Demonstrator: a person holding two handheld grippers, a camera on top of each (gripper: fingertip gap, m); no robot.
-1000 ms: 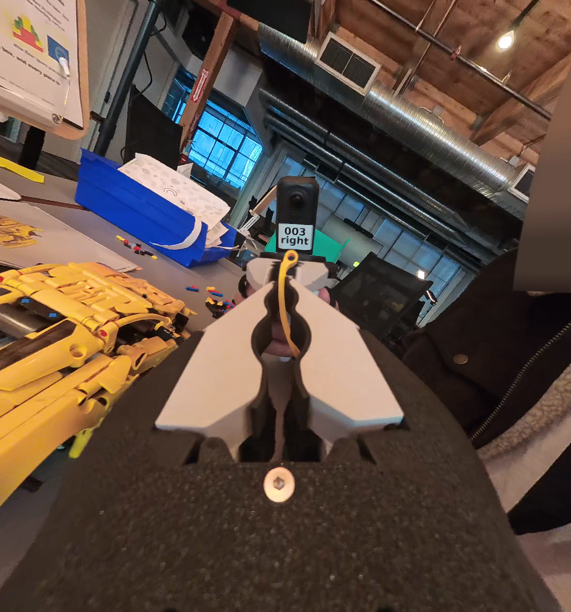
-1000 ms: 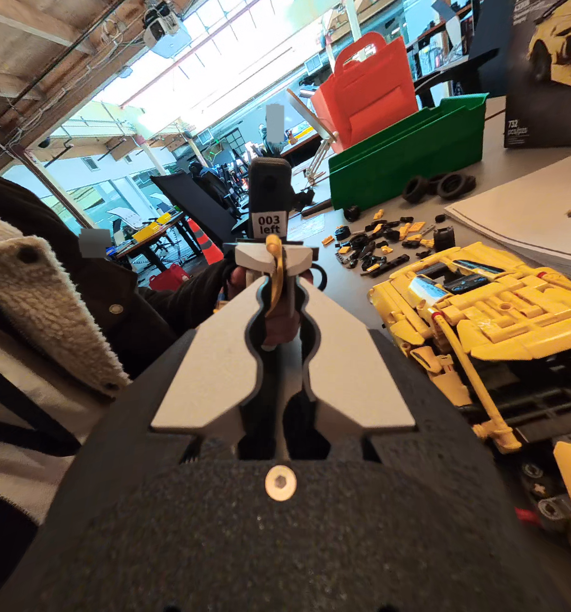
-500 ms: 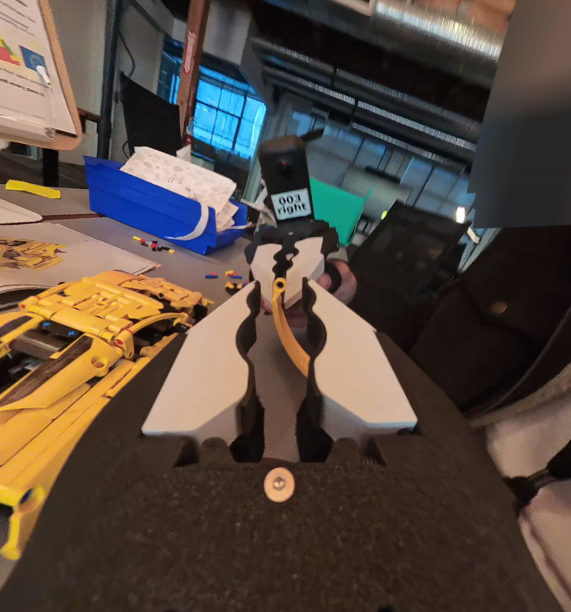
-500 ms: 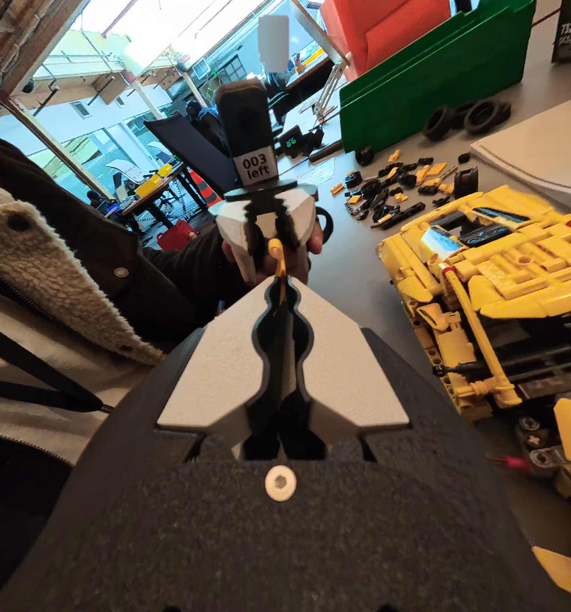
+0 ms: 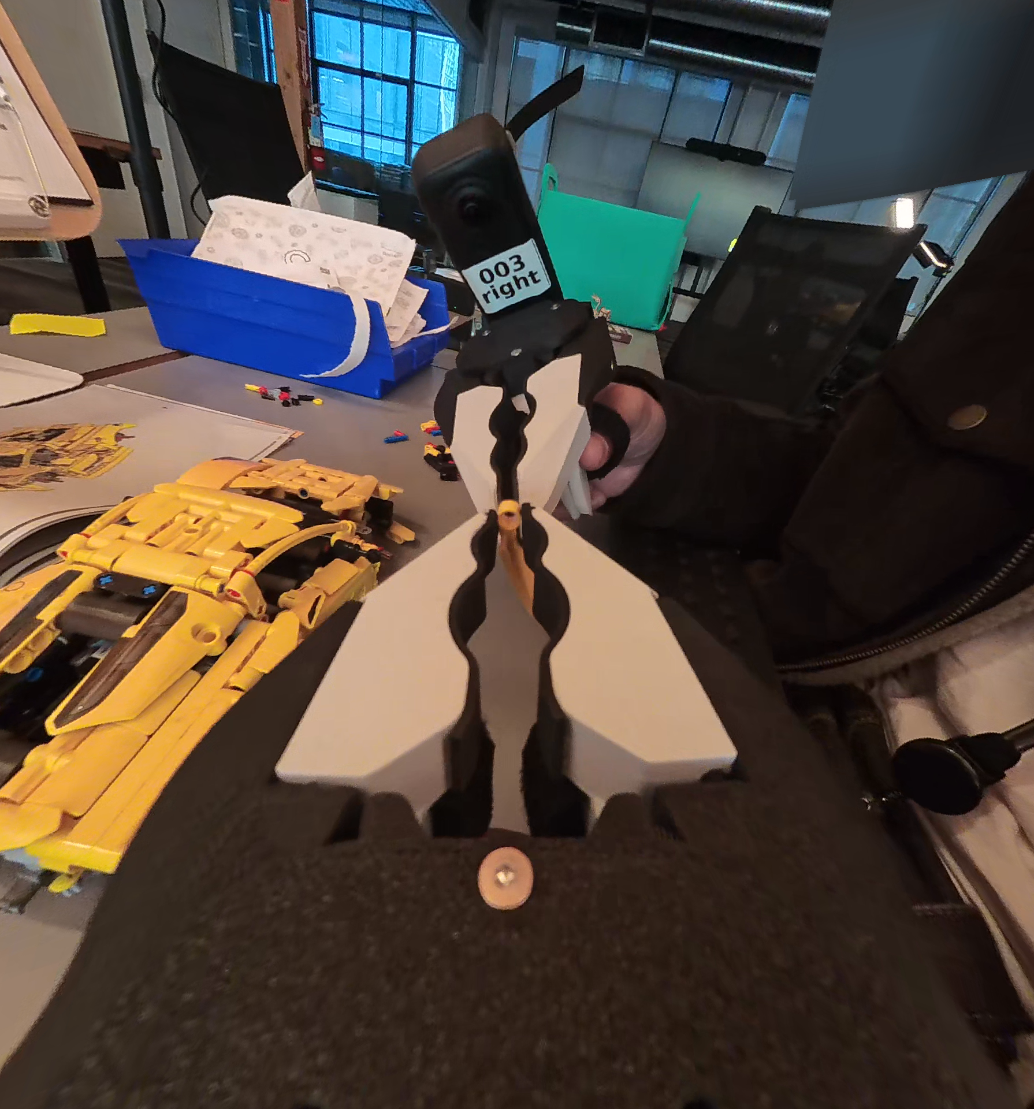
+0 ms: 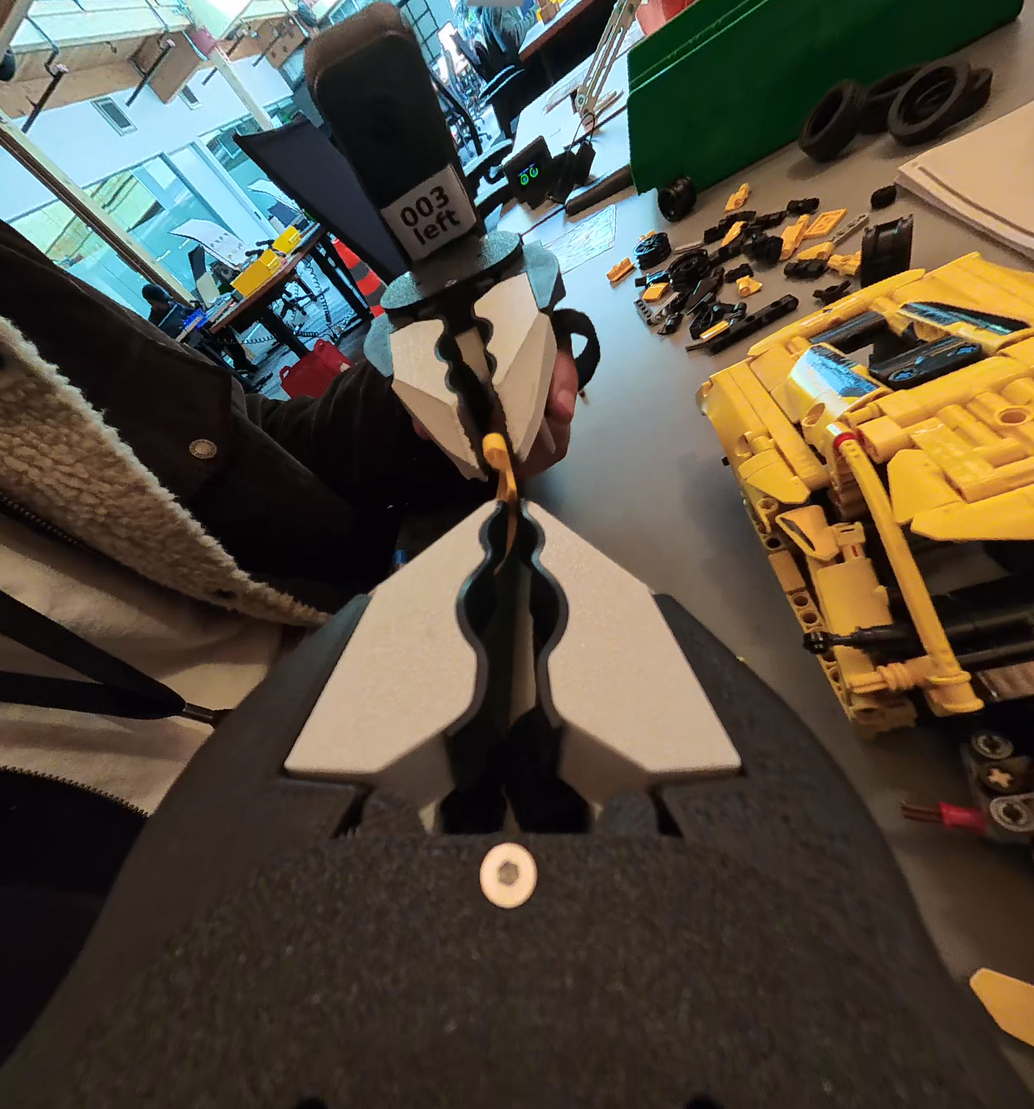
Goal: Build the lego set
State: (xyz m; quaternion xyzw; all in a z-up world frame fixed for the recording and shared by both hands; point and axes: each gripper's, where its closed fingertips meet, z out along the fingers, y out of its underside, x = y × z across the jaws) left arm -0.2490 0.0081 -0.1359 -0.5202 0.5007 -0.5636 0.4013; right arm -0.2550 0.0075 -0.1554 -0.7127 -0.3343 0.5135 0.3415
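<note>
A thin curved yellow Lego strip (image 5: pixel 517 564) spans between my two grippers, which face each other tip to tip above the table's near edge. My left gripper (image 5: pixel 505 519) is shut on one end of the strip. My right gripper (image 6: pixel 510 507) is shut on the strip (image 6: pixel 505 480), whose far end knob sits at the left gripper's tips (image 6: pixel 490 468). The right gripper also shows in the left wrist view (image 5: pixel 505 498). The partly built yellow Lego car (image 5: pixel 142 600) lies on the grey table, to the left in the left wrist view and to the right in the right wrist view (image 6: pixel 923 456).
A pile of loose yellow and black parts (image 6: pixel 730 270), black tyres (image 6: pixel 911 102) and a green bin (image 6: pixel 772 72) lie beyond the car. A blue bin (image 5: pixel 262 324), small scattered parts (image 5: pixel 286 393) and an open booklet (image 5: pixel 112 432) are on the left. The person's jacket (image 5: pixel 862 510) is close behind. The tips of both grippers are at nearly the same place.
Both grippers have tilted down toward the table and the car shows more. The left jaws stood wider half a second ago and have narrowed on the strip again.
</note>
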